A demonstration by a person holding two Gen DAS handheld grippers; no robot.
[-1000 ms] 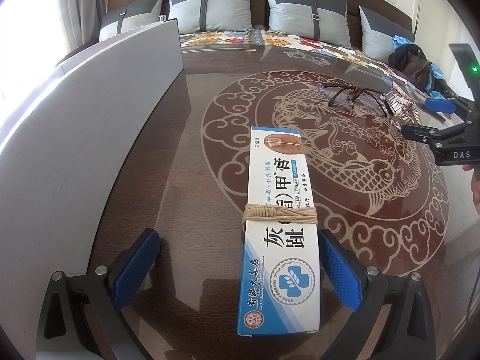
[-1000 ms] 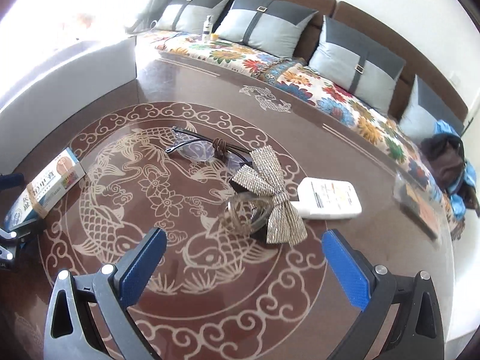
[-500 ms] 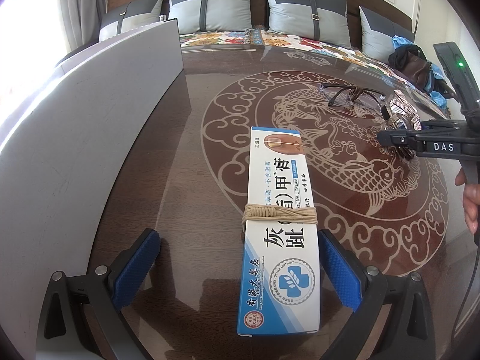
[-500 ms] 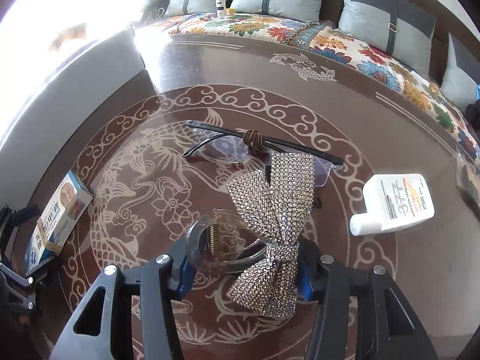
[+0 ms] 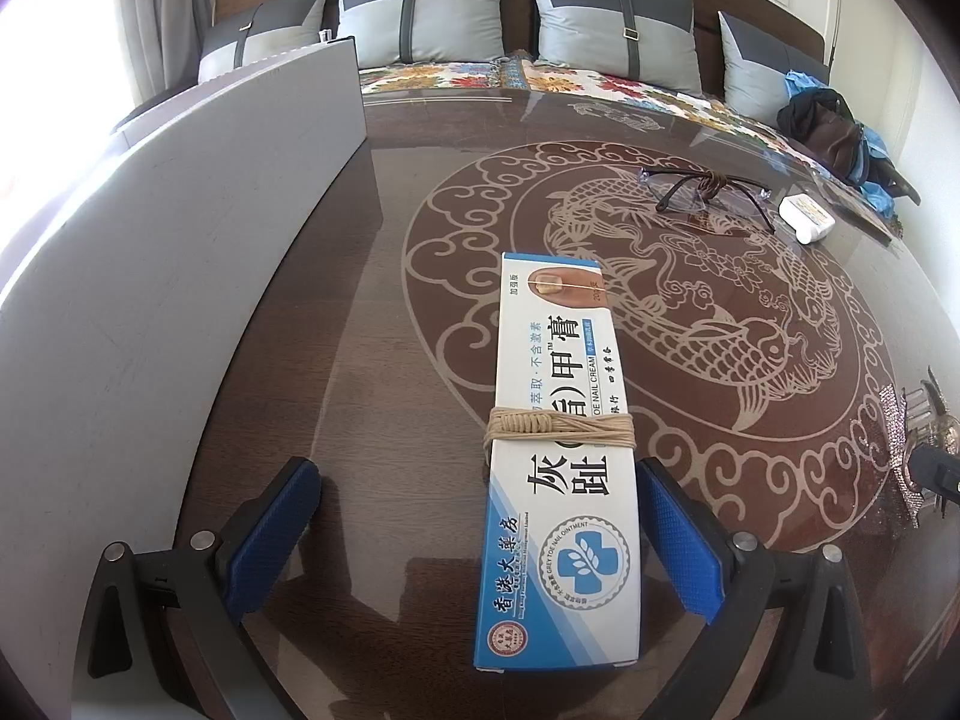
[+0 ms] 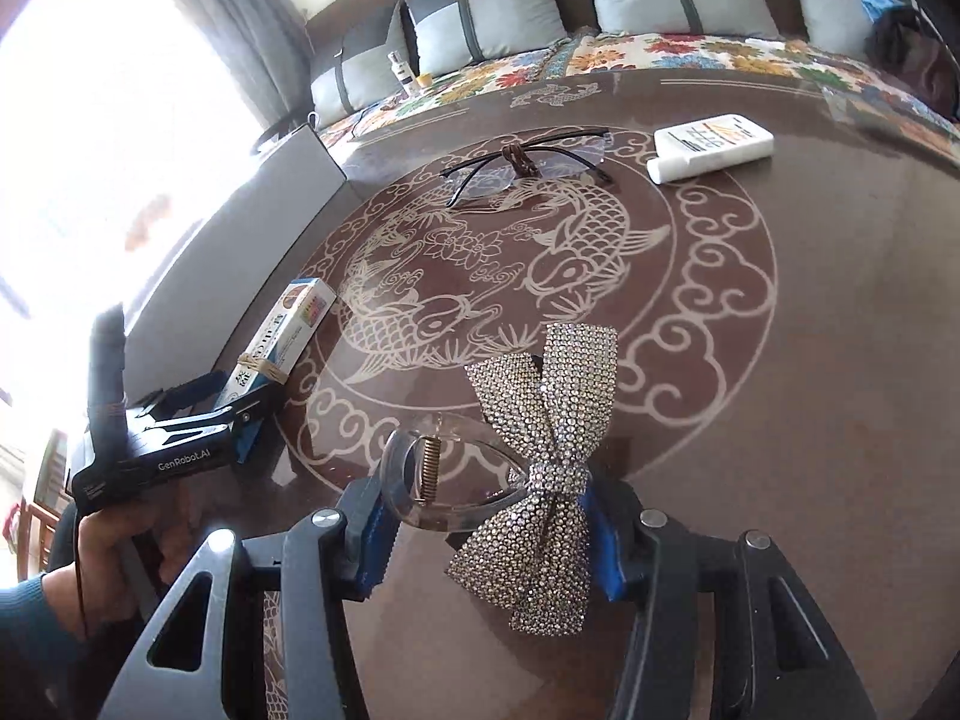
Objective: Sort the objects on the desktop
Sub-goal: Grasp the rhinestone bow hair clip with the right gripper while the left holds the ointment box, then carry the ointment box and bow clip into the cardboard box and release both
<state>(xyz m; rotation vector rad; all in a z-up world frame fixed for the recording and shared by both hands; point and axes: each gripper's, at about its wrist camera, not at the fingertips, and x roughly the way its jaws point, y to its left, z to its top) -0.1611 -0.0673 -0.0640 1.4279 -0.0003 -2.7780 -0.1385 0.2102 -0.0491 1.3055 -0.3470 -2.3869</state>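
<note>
The right gripper [image 6: 489, 531] had its fingers [image 6: 375, 546] pinched on the rhinestone bow hair clip [image 6: 540, 474], held near the surface's [image 6: 780, 420] close edge. A second earlier the clip lay farther off, beside the glasses [image 6: 528, 171], with those fingers spread. The glasses and white bottle [image 6: 711, 147] remained beyond. The left gripper [image 5: 474, 534] kept still, fingers spread around the string-tied ointment box [image 5: 558, 450], a grey panel [image 5: 180, 270] alongside. The clip's clear claw was partly hidden.
</note>
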